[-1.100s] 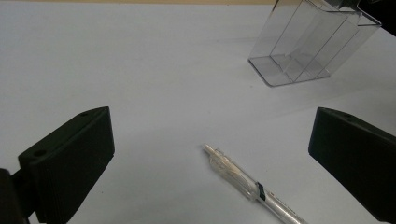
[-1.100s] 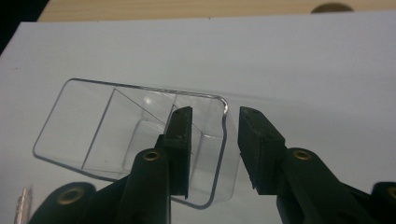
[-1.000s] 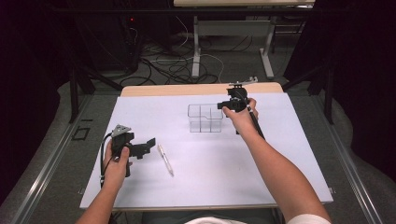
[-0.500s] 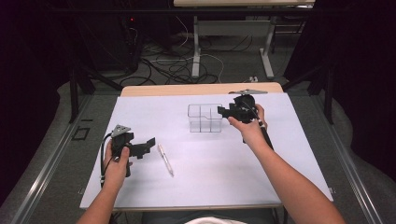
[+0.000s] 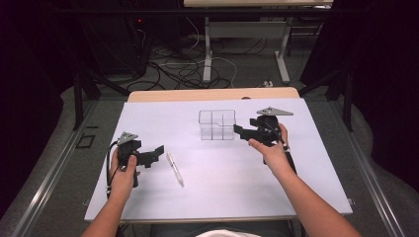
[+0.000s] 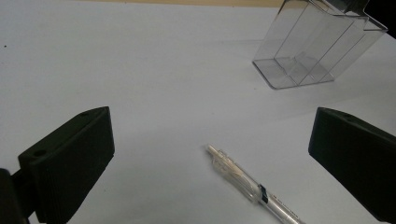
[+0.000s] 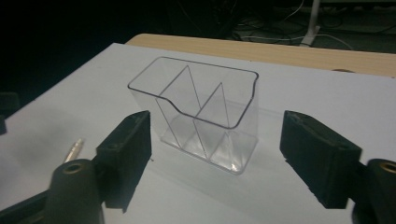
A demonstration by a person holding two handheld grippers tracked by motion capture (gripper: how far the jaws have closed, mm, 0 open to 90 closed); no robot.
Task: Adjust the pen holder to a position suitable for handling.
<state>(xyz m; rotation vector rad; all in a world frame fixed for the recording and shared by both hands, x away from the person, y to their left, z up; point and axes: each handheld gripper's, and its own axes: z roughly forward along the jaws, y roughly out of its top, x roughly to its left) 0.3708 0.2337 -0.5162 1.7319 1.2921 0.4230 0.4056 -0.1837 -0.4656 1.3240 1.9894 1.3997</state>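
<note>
A clear plastic organizer (image 5: 216,124) with several compartments stands upright at the middle of the white sheet (image 5: 227,192). A clear pen (image 5: 175,169) lies to its front left. My right gripper (image 5: 240,131) sits just right of the organizer (image 7: 201,112), pointing at it. Its jaws have just been opening and stand apart, with nothing pressed between the pads. The pen's tip (image 7: 74,150) shows past its left jaw. My left gripper (image 5: 157,151) rests open just left of the pen (image 6: 252,189). Its jaws stand wide, and the organizer (image 6: 313,51) is farther off at upper right.
The white sheet covers a wooden table whose bare edge (image 5: 212,94) shows at the back. Beyond it are cables (image 5: 188,69) on the floor and the legs of another table (image 5: 207,54). Dark surroundings flank both sides.
My right hand has come from the organizer's far right corner toward the near side, and its jaws have spread wider. The left hand, the pen and the organizer have stayed put.
</note>
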